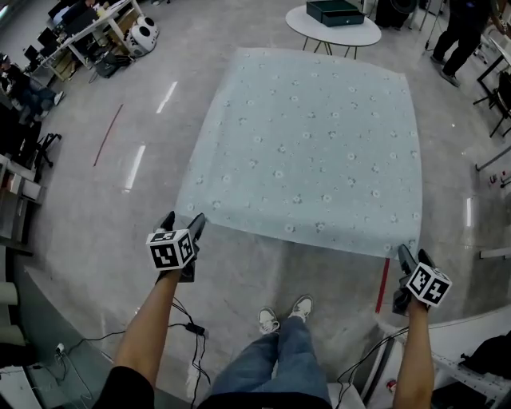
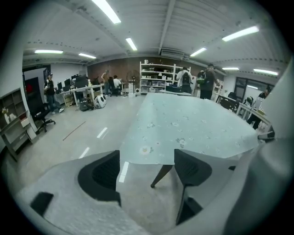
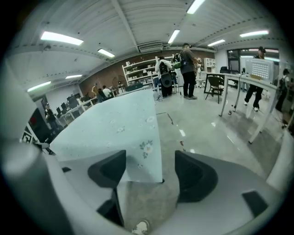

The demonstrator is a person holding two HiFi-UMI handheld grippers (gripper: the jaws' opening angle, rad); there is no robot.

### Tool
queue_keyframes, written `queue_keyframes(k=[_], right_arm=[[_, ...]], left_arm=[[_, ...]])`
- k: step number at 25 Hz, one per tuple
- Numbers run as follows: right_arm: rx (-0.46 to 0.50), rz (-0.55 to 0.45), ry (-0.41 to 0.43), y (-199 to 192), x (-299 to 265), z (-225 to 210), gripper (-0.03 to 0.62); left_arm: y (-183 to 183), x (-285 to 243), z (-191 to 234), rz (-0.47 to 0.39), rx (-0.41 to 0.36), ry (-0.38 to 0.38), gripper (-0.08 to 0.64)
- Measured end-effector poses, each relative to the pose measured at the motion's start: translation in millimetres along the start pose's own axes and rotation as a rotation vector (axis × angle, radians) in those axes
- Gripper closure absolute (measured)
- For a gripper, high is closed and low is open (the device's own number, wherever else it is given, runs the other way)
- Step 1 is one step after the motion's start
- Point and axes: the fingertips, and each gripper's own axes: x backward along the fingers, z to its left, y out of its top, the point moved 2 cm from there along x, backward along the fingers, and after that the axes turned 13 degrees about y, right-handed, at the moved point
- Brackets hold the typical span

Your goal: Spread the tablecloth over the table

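The pale blue floral tablecloth [image 1: 307, 144] is lying flat over the counter [image 2: 161, 175]. My left tongs [image 1: 183, 220] and right tongs [image 1: 412, 256] are standing released at its near corners. I am judging that backing straight off is avoiding snags.

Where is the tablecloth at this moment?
In the head view the tablecloth lies spread at the centre, its near corners by the left gripper and right gripper, a round white table beyond it.

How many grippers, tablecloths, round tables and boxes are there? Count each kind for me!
2 grippers: left gripper, right gripper
1 tablecloth
1 round table
1 box
Total: 5
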Motion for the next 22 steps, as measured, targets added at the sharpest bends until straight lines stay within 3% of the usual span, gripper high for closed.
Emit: queue_keyframes(k=[4, 8, 12, 15, 17, 19, 22], right_arm=[[-0.143, -0.033, 0.041, -11.0, -0.3, 8.6, 0.255], [-0.281, -0.089, 0.099, -24.9, -4.3, 30.0, 0.255], [-0.499, -0.172, 0.134, -36.3, -8.5, 42.5, 0.258], [-0.634, -0.181, 0.201, -52.9, -16.3, 59.9, 0.260], [-0.662, -0.199, 0.255, -53.6, -21.8, 74.4, 0.309], [-0.663, -0.233, 0.297, -47.6, -25.9, 87.4, 0.417], [-0.706, -0.263, 0.348, -44.0, -31.6, 102.0, 0.430]], left_arm=[[-10.8, -0.7, -5.6, 0.024, 0.184, -0.050, 0.179], [-19.7, 2.3, -36.0, 0.019, 0.357, -0.152, 0.189], [-17.6, 6.0, -66.4, 0.015, 0.571, -0.271, 0.259], [-18.5, 7.5, -81.4, 0.023, 0.682, -0.338, 0.329], [-17.5, 7.9, -85.7, 0.014, 0.724, -0.354, 0.392], [-16.4, 7.7, -84.9, 0.003, 0.756, -0.351, 0.444], [-16.6, 7.4, -83.4, 0.001, 0.816, -0.369, 0.476]])
